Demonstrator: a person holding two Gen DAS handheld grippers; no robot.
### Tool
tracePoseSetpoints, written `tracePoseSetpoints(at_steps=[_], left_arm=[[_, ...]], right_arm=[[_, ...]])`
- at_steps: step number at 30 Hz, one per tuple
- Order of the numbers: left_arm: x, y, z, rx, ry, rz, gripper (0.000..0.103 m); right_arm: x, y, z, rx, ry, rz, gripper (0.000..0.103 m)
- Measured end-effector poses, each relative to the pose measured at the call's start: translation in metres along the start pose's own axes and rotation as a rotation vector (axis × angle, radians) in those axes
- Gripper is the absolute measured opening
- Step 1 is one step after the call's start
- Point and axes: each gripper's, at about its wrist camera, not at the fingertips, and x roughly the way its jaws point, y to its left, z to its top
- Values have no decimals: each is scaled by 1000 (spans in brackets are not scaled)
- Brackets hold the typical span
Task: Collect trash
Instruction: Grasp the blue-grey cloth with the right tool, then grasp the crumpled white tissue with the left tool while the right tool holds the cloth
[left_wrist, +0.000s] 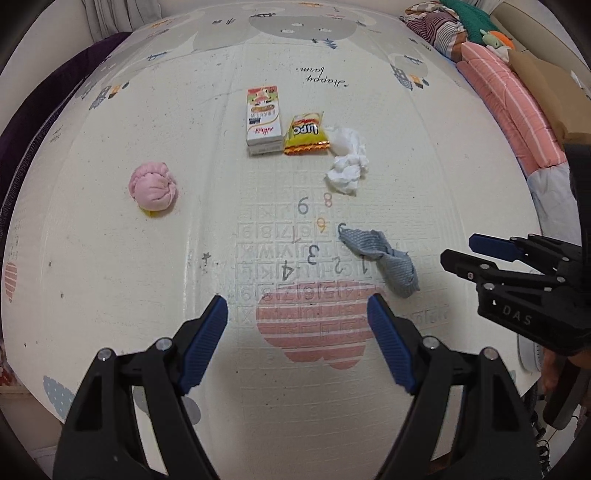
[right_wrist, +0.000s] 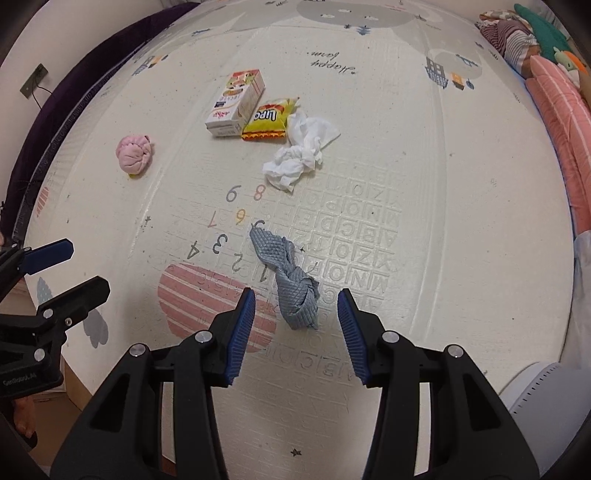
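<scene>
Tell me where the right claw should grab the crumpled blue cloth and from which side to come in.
Grip the blue cloth at its bunched, knotted lower end, probably the thickest part. Come straight down and forward from the near side: the open right claw already lines up with that end, and the cloth lies flat on the play mat, apart from the tissue.

Bare mat (right_wrist: 424, 155) around grey cloth (right_wrist: 295, 291)
</scene>
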Motion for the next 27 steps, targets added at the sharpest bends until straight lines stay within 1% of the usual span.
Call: tracePoseSetpoints(at_steps=[5,10,11,12,13,16,19,23,27], left_arm=[[36,5,-4,6,33,-13,78],[62,4,3,28,46,-25,78],[67,3,5,33,48,-26,78],[71,2,8,37,49,-26,78],[74,1,11,40,49,-26,78],[80,-2,22,43,43,-31,78],[83,-6,38,46,25,-38,78],[87,-16,67,67,-17,-49,78],[97,-33,99,113,-69,-60,78]], right_arm=[[48,2,-1,8,30,-2,46],[80,-1,-2,20,75,1,45],[84,-2,-2,20,84,-2,43],[88,-3,-3,11,97,-3,29],[92,-3,-3,-2,113,-2,24],[90,-6,1,-28,97,2,19],[77,-16,15,-20,52,-9,19],[56,-41,44,34,-24,-27,19],[45,-71,68,107,-68,-39,19]])
